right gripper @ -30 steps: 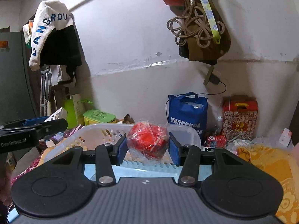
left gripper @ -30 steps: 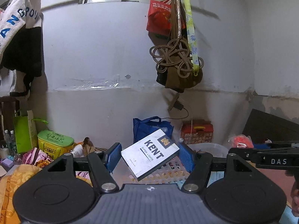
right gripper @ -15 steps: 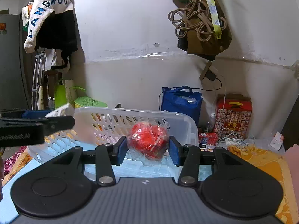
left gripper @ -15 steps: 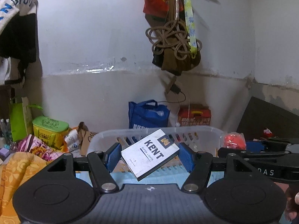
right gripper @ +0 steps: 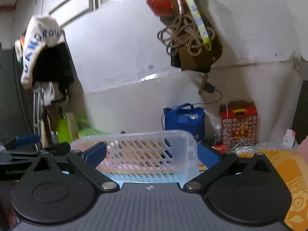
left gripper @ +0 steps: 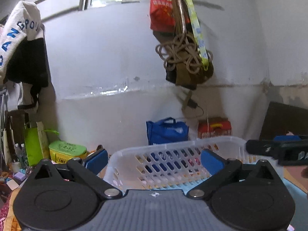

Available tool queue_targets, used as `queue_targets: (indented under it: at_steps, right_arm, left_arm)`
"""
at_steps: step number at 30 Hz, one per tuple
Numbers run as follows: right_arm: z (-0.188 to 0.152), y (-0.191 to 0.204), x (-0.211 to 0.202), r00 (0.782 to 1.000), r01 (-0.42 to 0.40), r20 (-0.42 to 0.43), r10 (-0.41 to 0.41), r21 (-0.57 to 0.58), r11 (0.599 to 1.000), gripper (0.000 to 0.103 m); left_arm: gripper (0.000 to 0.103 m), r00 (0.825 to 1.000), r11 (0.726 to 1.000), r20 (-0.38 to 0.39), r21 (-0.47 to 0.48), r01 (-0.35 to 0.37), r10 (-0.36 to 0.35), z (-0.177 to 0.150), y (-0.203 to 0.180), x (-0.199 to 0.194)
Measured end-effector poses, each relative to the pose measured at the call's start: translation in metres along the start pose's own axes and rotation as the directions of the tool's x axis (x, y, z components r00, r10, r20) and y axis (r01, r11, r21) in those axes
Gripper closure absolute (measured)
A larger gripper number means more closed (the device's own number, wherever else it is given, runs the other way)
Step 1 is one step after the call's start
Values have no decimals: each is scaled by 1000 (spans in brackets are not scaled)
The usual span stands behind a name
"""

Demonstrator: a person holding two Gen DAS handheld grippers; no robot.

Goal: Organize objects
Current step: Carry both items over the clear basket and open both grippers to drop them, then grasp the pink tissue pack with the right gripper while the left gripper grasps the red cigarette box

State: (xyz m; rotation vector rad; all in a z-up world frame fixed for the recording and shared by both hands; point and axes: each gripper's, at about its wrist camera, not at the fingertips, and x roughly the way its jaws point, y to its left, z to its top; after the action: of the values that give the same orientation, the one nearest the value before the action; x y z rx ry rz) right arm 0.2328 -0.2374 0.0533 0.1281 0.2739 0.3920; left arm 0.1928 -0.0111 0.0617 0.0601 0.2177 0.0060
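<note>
A clear plastic basket with slotted walls (left gripper: pixel 173 159) stands right in front of both grippers; it also shows in the right wrist view (right gripper: pixel 146 150). My left gripper (left gripper: pixel 154 161) is open and empty, its blue pads wide apart over the basket's near side. My right gripper (right gripper: pixel 152 154) is open and empty too, jaws spread over the basket. The Kent cigarette pack and the red bagged object are not in view. The right gripper's black body (left gripper: pixel 277 148) shows at the right edge of the left wrist view.
A blue bag (left gripper: pixel 166 130) and a red patterned box (right gripper: pixel 238 123) stand against the white wall. A green-lidded yellow box (left gripper: pixel 67 151) sits at left. Orange cloth (right gripper: pixel 288 173) lies at right. Ropes and bags (left gripper: pixel 184 57) hang on the wall.
Both grippers have opened. The Kent pack has left the left gripper and the red bagged object has left the right gripper; neither is visible now. Both views have tilted upward a little.
</note>
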Motion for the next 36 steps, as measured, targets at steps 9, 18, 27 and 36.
queue_targets:
  at_steps: [9,18,27,36]
  right_arm:
    - [-20,-15,-43,996,68,-50,-70,-34,997,0]
    - [-76,11,-57,986,135,-59,-155,-268,954,0]
    - [-84,3,-54,985,121,-85,-150,-280,952,0]
    - [-85,-1,-57,976,134,-141,-166,-216,967,0]
  left_arm:
    - [0,999,999,37,-44,-21,22,-26,28,-47]
    - [0,998,999,-69,-48,-9,6,-68,54,-65]
    - [0,989,996,-147,88,29,-15,-88,43,-73]
    - [0,983,990,-180,122,69,-46,-97,40,-81]
